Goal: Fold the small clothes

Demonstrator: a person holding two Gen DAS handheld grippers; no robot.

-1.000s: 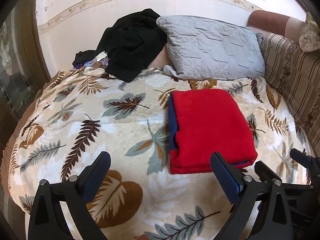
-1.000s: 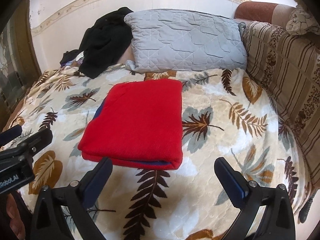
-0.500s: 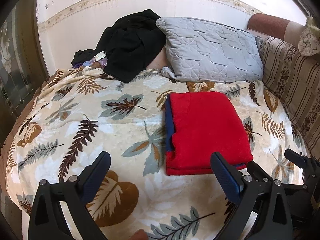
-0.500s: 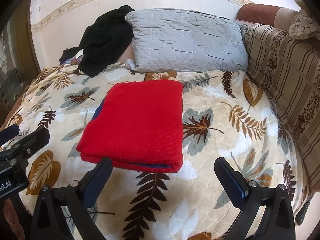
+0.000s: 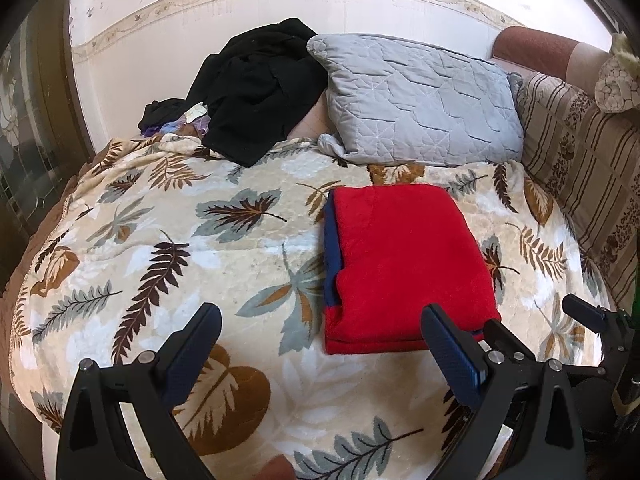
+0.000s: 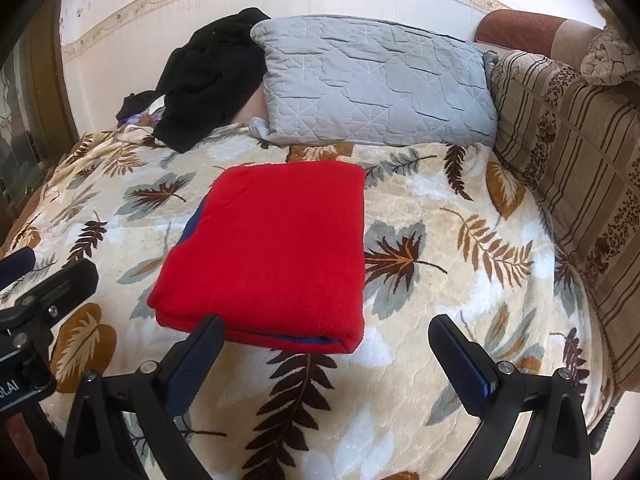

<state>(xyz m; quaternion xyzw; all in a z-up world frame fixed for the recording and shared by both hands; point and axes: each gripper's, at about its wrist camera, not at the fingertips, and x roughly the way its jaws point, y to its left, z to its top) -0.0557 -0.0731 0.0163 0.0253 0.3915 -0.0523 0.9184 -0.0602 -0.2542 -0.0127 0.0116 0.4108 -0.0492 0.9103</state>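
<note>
Red knit garment [image 6: 272, 252], blue layer showing at its left and near edges, lies folded in a neat rectangle mid-bed on the leaf-print blanket [image 6: 440, 280]. Judged soft, light, limp: a lift needs support under the thick near fold. Left gripper [image 5: 320, 352] and right gripper [image 6: 326, 364] hover short of it, jaws spread, empty. Grey quilted pillow [image 6: 372, 80] and black clothes heap [image 6: 208, 76] lie beyond.

Ahead of me a grey pillow [image 5: 420, 100] leans beside black clothes [image 5: 256, 84] on the leaf-print blanket [image 5: 160, 240], a striped cushion [image 6: 568, 152] flanking it.
</note>
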